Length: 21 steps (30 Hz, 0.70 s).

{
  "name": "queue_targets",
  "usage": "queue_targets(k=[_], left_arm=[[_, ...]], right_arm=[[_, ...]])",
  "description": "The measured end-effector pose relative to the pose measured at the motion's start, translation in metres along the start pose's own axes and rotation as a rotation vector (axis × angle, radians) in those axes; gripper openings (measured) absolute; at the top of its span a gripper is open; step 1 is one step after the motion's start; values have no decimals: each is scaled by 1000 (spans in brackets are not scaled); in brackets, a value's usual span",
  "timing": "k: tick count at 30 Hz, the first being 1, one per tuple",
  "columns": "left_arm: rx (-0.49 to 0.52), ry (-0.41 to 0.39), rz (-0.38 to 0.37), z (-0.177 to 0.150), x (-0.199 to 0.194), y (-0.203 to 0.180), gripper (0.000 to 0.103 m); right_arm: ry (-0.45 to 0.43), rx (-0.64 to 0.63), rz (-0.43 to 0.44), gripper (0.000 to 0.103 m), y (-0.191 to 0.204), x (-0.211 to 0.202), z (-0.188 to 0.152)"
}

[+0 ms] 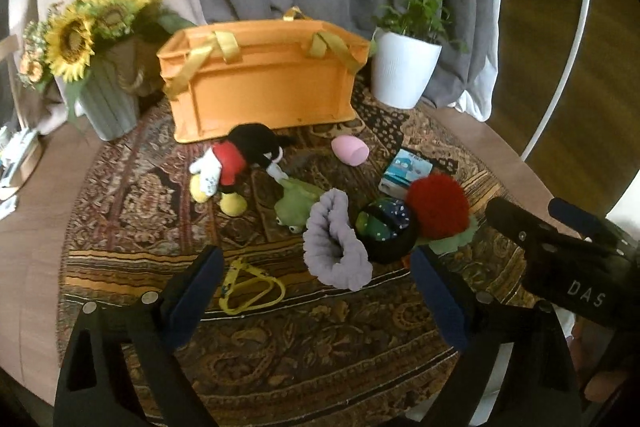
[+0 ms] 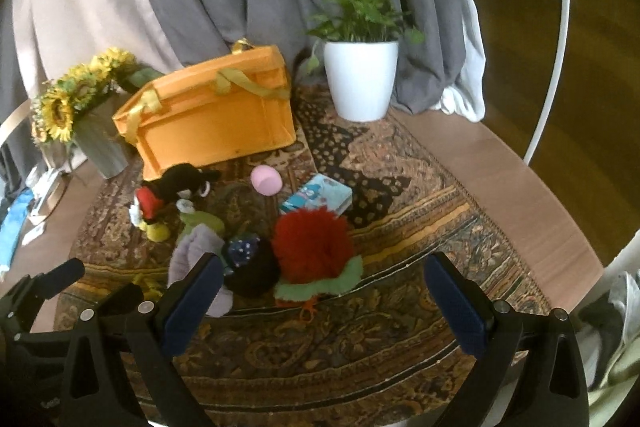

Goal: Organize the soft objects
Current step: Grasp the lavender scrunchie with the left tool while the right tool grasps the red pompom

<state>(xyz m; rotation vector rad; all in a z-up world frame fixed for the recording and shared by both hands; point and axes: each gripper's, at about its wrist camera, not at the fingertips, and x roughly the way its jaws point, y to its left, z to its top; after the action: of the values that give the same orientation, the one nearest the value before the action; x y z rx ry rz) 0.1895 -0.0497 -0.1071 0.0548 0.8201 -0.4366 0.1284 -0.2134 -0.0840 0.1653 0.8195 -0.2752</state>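
Toys (image 1: 224, 167) wait by my orange basket (image 1: 260, 83), so both hand-held grippers, left (image 1: 316, 279) and right (image 2: 324, 287), hang empty and wide apart.

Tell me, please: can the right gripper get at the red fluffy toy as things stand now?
Probably yes. The right gripper is open and empty, and the red fluffy toy lies just ahead of it on the rug, uncovered. Only the black sock bundle touches its side.
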Motion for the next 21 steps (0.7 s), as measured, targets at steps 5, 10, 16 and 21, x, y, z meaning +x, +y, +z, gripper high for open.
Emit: queue_targets(k=[5,10,16,21], left_arm=[[-29,32,6,0,22,-3,88],[-88,70,46,-2,42,-6,82],[-143,89,83,-5,59,-8,75],[-187,99,87,-6,72,-7,62]], right_arm=[[45,-5,32,98,-6,27,0],[102,-28,111,94,-12,58,4],[149,-47,180,88,-16,89,7],[174,-63,218,81,-18,104,10]])
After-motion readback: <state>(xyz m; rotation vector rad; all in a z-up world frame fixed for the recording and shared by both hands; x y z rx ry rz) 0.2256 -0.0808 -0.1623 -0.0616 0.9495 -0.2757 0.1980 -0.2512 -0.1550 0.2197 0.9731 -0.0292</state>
